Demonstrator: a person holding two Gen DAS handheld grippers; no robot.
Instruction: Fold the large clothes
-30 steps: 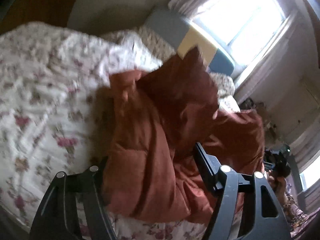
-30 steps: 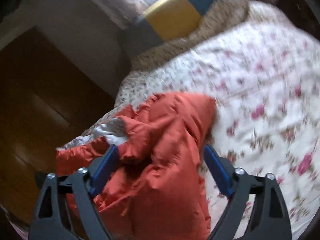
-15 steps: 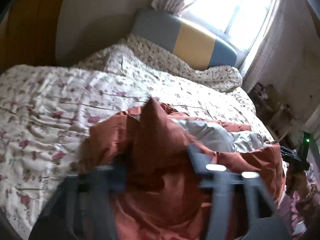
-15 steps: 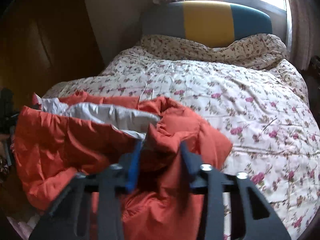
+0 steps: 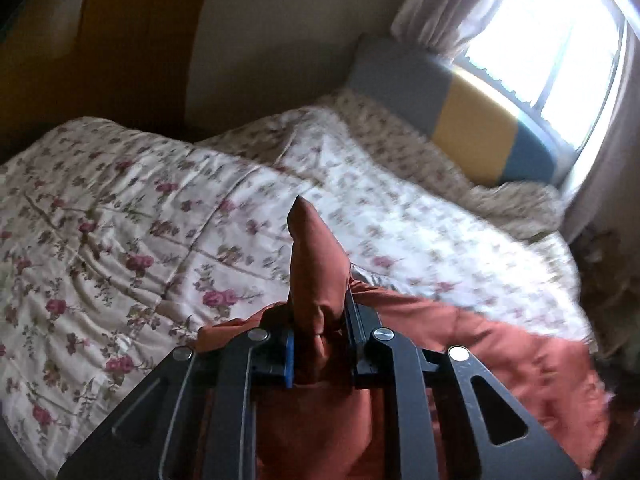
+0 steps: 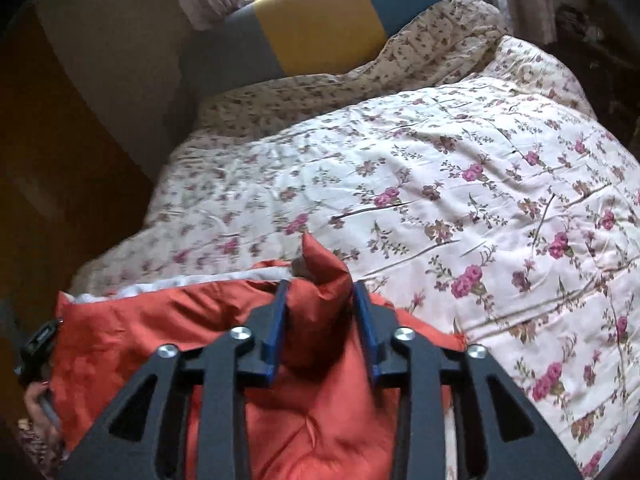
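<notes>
An orange puffer jacket [image 5: 500, 356] lies along the near edge of a floral quilt [image 5: 120, 220]. A bunched fold of it stands up between the pads of my left gripper [image 5: 318, 320], whose jaws are closing and pinch it. In the right wrist view the same jacket [image 6: 160, 328] shows a strip of pale lining [image 6: 180, 282] along its far edge. My right gripper [image 6: 320, 288] grips another peak of the fabric, its jaws opening slightly with the cloth still pressed between the blue pads. The left gripper's body [image 6: 36, 340] and a hand [image 6: 36, 396] appear at the far left.
The floral quilt [image 6: 480, 200] covers the whole bed. A grey, yellow and blue headboard [image 6: 320, 20] stands at the far end under a bright curtained window [image 5: 540, 20]. Dark wooden furniture [image 6: 40, 160] runs along the left side.
Both grippers went from wide open around the crumpled jacket to closed on folds of it. They pulled back toward the near edge of the bed, stretching the jacket out between them.
</notes>
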